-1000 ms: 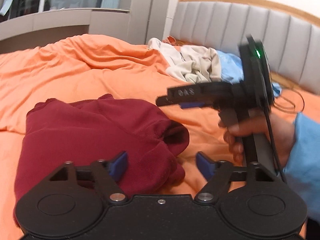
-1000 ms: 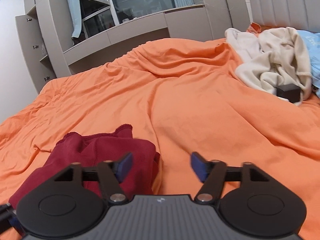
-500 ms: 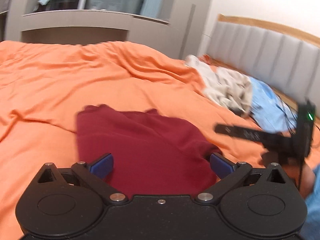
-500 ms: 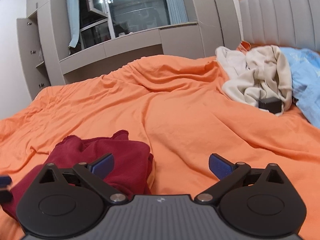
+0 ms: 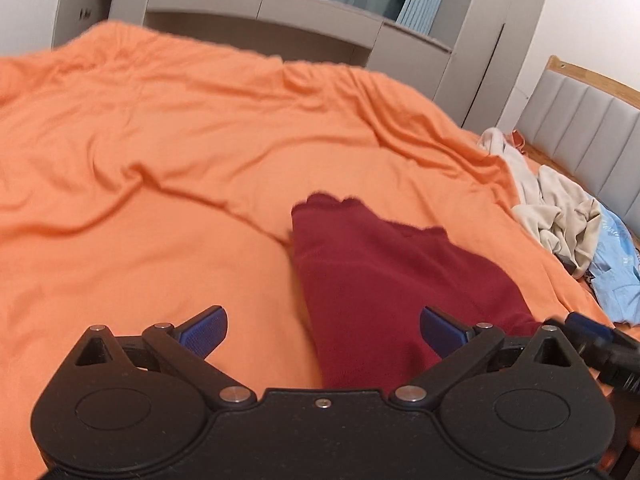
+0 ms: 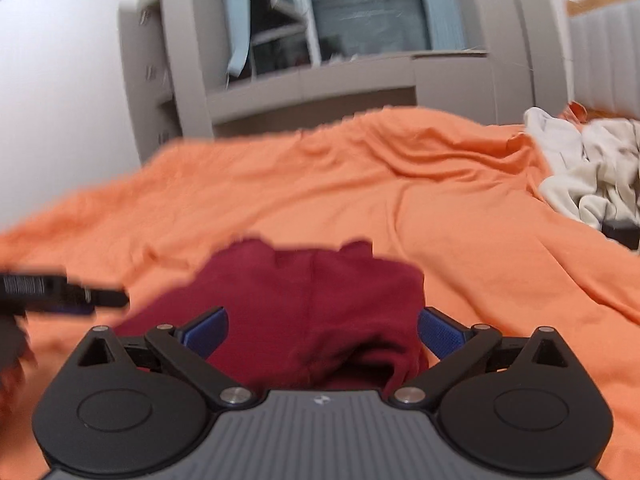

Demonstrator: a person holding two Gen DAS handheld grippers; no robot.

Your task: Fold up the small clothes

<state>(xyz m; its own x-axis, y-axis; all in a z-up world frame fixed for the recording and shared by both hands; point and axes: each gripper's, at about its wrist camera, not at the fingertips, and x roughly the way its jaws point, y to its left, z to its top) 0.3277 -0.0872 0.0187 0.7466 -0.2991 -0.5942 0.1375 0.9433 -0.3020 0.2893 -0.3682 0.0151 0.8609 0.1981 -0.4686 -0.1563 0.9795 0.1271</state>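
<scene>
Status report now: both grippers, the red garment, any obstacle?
Left gripper open, empty. Right gripper open, empty. Red garment lies on orange bedspread. Nothing in the way.

The near end of the dark red garment (image 5: 384,280) is hidden behind the body of the left hand-held gripper (image 5: 322,330). In the right wrist view the same part is covered by the right hand-held gripper (image 6: 322,330), and the far edge of the garment is blurred there. Of the other hand-held gripper only blurred finger tips are seen at the left edge of this view; the rest is cut off. The pile of pale clothes (image 6: 592,168), to the right of the hand-held gripper, is cut by the picture edge. A small dark object (image 6: 622,232) beside it cannot be identified.
</scene>
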